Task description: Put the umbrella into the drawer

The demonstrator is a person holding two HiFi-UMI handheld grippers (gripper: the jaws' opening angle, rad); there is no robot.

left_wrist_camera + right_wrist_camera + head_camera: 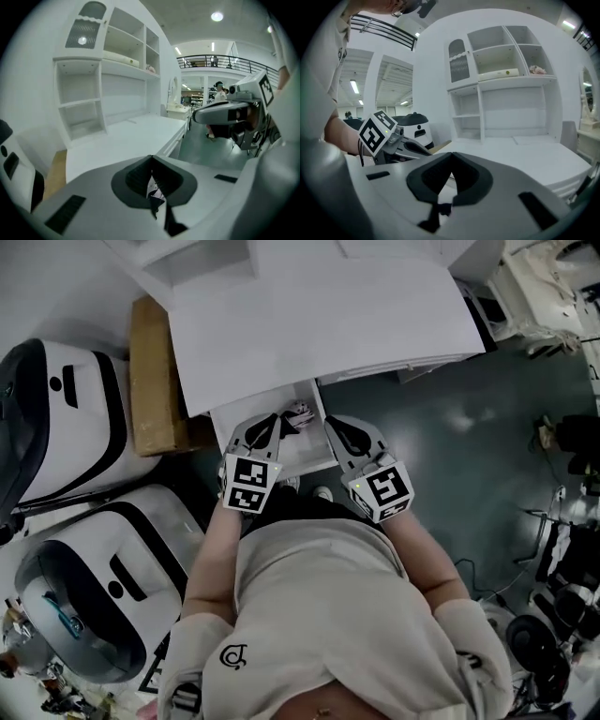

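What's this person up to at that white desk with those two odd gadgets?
A person stands at a white desk with a hand-held gripper in each hand, both reaching into the open drawer under its edge. The left gripper is pinched shut on a bit of patterned fabric, apparently the umbrella. The right gripper is shut beside it, seemingly holding nothing.

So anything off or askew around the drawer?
Nothing stands out. The drawer is open under the desk, the left gripper has its jaws shut on patterned umbrella fabric over it, and the right gripper is alongside.
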